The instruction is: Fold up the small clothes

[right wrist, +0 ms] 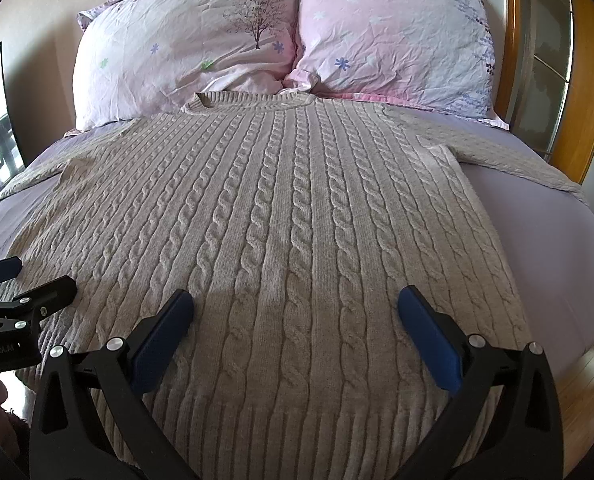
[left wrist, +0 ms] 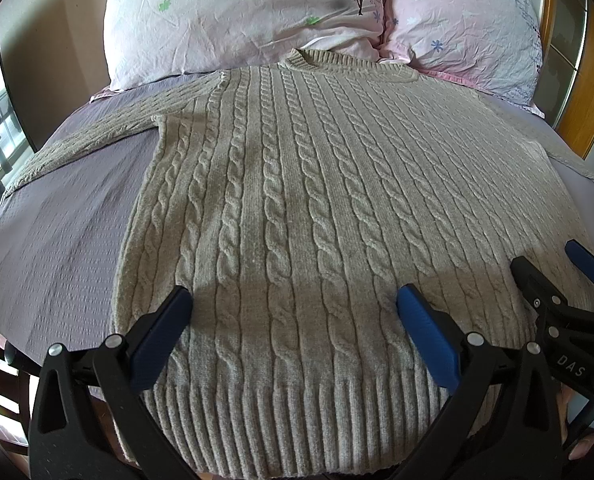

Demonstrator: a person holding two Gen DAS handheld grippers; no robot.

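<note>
Ribbed hem of the sweater [left wrist: 297,420] lies nearest, along the foot edge of the bed [left wrist: 57,248], with nothing folded yet. Going left to right: the left sleeve [left wrist: 77,144] stretches out flat toward the bed's left edge; the left gripper [left wrist: 295,304] hovers over the hem's left half, its blue-padded fingers [left wrist: 165,340] spread wide apart and holding nothing; the cable-knit body runs flat and face up the middle of the lilac sheet, its collar [right wrist: 253,102] touching the two pink flowered pillows [right wrist: 185,52] at the head edge; the right gripper [right wrist: 295,304] hovers over the hem's right half, likewise spread wide and empty; the right sleeve [right wrist: 509,156] reaches to the right edge near the wooden headboard [right wrist: 589,80].
</note>
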